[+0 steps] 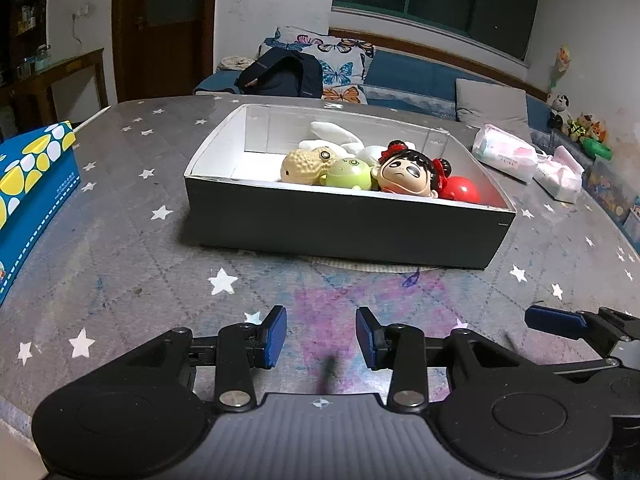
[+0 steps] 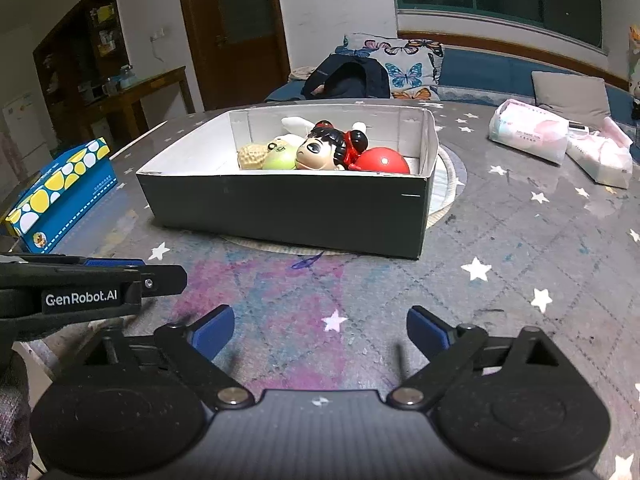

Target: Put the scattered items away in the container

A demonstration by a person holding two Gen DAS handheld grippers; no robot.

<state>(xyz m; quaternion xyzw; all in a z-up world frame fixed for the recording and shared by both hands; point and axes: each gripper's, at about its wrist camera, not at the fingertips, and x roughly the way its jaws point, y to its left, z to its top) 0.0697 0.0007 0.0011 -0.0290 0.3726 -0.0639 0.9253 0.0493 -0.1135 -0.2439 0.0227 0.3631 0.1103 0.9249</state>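
Observation:
A black box with a white inside (image 1: 344, 224) (image 2: 288, 208) stands on the star-patterned table. In it lie a doll head with black hair and red bows (image 1: 408, 172) (image 2: 320, 150), a red ball (image 1: 462, 190) (image 2: 382, 160), a green toy (image 1: 348, 174) (image 2: 280, 156), a tan peanut-shaped toy (image 1: 304, 164) (image 2: 250, 156) and a white plush (image 1: 336, 136) (image 2: 298, 124). My left gripper (image 1: 321, 336) is open and empty, in front of the box. My right gripper (image 2: 320, 328) is open and empty, beside the left one.
A blue tissue box with yellow and white dots (image 1: 28, 184) (image 2: 60, 192) sits at the left. Two plastic tissue packs (image 1: 506, 152) (image 2: 532, 132) lie at the right. A round mat (image 2: 444, 184) lies under the box. A sofa with cushions is behind the table.

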